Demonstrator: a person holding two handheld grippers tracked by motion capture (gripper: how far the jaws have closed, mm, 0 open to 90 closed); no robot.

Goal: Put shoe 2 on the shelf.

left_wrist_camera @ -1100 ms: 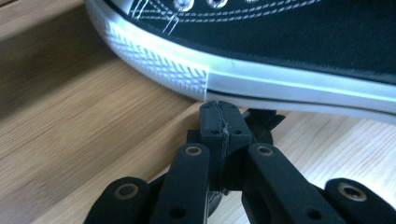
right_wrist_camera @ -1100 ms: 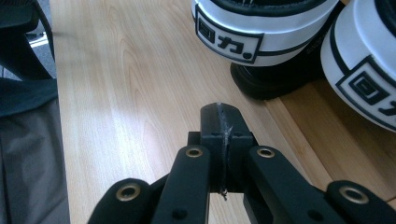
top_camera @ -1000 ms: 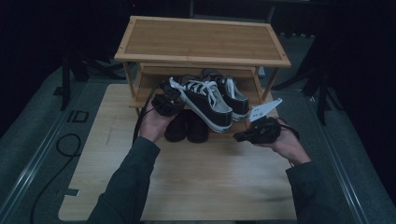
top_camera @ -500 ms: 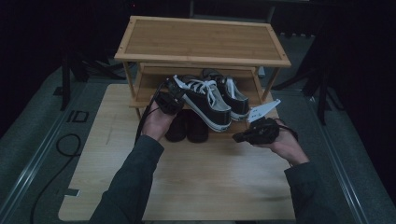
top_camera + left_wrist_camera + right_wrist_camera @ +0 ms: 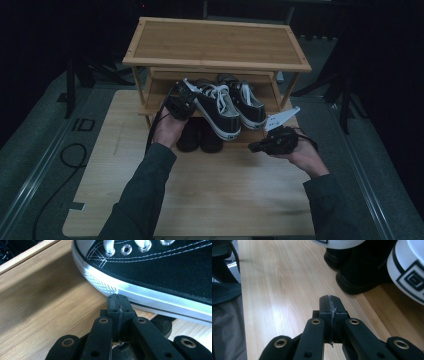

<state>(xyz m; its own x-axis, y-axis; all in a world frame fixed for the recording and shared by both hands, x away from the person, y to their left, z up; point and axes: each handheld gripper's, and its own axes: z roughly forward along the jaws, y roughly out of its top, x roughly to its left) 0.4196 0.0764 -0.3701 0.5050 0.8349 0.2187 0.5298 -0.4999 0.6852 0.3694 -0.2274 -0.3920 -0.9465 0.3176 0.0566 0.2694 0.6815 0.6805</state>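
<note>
- The left gripper (image 5: 180,100) sits at about ten o'clock from the middle of the table (image 5: 210,200). Its jaws are pressed together with nothing between them, and their tips are against the white sole of the near sneaker (image 5: 216,109).
- In the left gripper view that sneaker (image 5: 160,270) runs from twelve to three o'clock, its sole just above the left gripper's (image 5: 117,298) tips, with the wooden shelf (image 5: 47,297) at nine o'clock.
- The second sneaker (image 5: 248,102) lies just beside the first, toward two o'clock, both on the lower shelf of the rack (image 5: 215,42).
- A pair of dark shoes (image 5: 200,137) stands below the sneakers.
- The right gripper (image 5: 267,145) is held low at four o'clock from the sneakers, apart from them, jaws also closed on nothing.
- In the right gripper view, the dark shoes (image 5: 362,275) lie at one o'clock from the right gripper (image 5: 330,298).
</note>
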